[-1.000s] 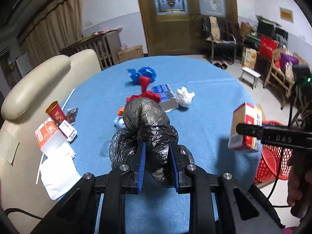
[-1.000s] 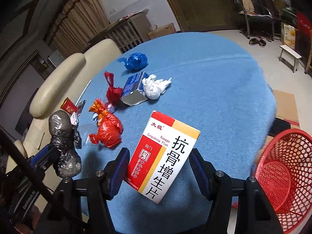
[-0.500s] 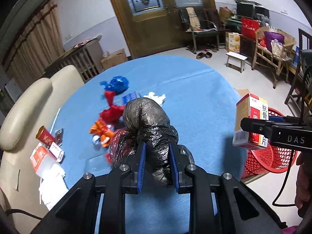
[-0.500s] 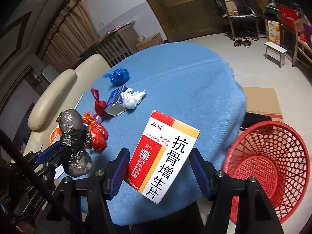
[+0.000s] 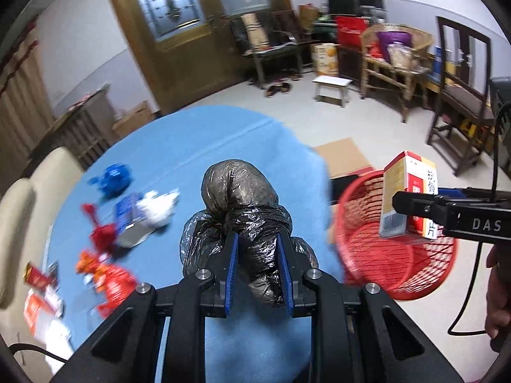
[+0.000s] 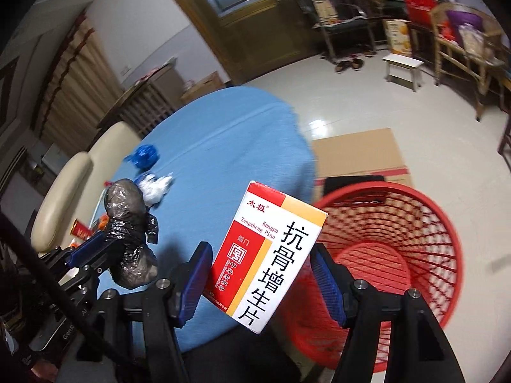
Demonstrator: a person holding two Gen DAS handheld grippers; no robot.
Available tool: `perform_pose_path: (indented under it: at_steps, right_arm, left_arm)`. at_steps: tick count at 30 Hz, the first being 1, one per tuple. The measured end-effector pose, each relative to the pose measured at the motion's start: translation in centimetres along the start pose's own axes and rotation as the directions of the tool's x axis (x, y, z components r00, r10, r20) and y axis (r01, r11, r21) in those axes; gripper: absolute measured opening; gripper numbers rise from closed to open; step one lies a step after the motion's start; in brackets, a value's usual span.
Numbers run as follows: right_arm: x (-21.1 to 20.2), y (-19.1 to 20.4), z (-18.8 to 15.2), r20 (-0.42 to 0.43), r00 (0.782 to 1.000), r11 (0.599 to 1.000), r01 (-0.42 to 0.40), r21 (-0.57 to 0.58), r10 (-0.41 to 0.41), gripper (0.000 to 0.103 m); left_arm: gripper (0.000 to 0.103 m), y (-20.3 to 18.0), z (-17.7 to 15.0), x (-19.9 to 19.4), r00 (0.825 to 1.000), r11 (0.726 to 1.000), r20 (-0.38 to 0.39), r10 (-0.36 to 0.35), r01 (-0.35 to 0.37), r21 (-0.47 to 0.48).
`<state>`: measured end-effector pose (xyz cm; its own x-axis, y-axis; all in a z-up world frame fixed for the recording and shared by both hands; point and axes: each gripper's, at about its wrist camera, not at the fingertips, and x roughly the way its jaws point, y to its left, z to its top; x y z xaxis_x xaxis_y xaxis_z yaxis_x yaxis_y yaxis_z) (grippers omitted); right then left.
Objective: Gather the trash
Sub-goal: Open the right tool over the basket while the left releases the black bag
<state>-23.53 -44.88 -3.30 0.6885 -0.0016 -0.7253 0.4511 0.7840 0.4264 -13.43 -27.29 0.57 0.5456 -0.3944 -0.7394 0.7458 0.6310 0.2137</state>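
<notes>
My left gripper (image 5: 257,265) is shut on a knotted black trash bag (image 5: 241,198) and holds it above the edge of the blue round table (image 5: 198,146). My right gripper (image 6: 262,279) is shut on a red, white and yellow medicine box (image 6: 268,252), held beside the table over the near rim of a red mesh basket (image 6: 415,223) on the floor. The box (image 5: 407,199) and basket (image 5: 367,255) also show in the left wrist view. The black bag (image 6: 127,223) shows at the left of the right wrist view.
On the table lie a blue bag (image 5: 111,180), a white crumpled bag (image 5: 159,206), a blue carton (image 5: 129,214), red bags (image 5: 108,274) and small packets (image 5: 38,282). A beige chair (image 5: 19,210) stands at the left. Flat cardboard (image 6: 357,153) lies on the floor.
Both grippers have swung right, away from the table with their loads. The red basket now lies directly under the box and fills more of both views.
</notes>
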Motion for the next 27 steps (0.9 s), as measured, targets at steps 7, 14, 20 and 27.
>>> perform_pose_path:
  at_steps: [7, 14, 20, 27]
  right_arm:
    - [-1.5, -6.8, -0.5, -0.003, 0.998, 0.991, 0.058, 0.119, -0.058, 0.068]
    - [-1.9, -10.7, -0.3, -0.006, 0.998, 0.976, 0.063, 0.21, -0.063, 0.068]
    - [-1.2, -12.1, -0.2, -0.027, 0.999, 0.967, 0.048, 0.252, -0.042, 0.068]
    - [-0.5, -13.2, -0.4, -0.046, 0.999, 0.951, 0.043, 0.306, -0.03, 0.073]
  left_arm:
    - [0.025, -5.2, 1.9, 2.6, 0.993, 0.991, -0.039, -0.112, 0.114, 0.072]
    - [0.026, -8.6, 2.8, 4.8, 0.972, 0.971, -0.099, -0.214, 0.223, 0.091]
    - [0.028, -9.6, 2.8, 6.7, 0.953, 0.958, -0.143, -0.266, 0.278, 0.073]
    - [0.055, -9.0, 2.7, 6.7, 0.95, 0.955, -0.129, -0.283, 0.292, 0.056]
